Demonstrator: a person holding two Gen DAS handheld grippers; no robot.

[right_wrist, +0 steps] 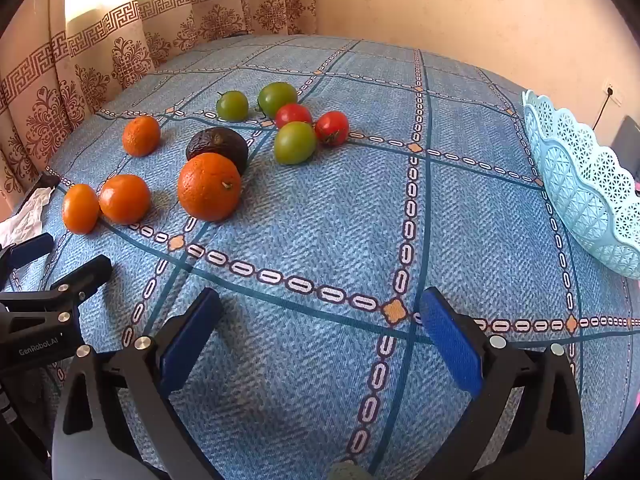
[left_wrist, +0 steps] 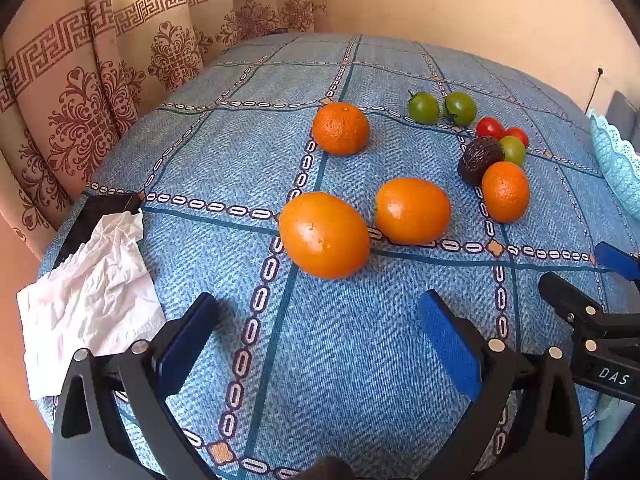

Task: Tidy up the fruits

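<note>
A blue patterned tablecloth (right_wrist: 320, 208) carries everything. The pale blue lattice basket (right_wrist: 584, 184) stands at its right edge, well apart from the fruit. Both the left gripper (left_wrist: 320, 332) and right gripper (right_wrist: 320, 328) hang empty, jaws spread wide. Four oranges (left_wrist: 324, 235), a dark avocado (right_wrist: 218, 148) and small tomatoes (right_wrist: 295, 142) lie ahead of the fingers, untouched.

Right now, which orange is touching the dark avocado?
The rough-skinned orange in front of the avocado; the other three oranges lie apart, further left.
</note>
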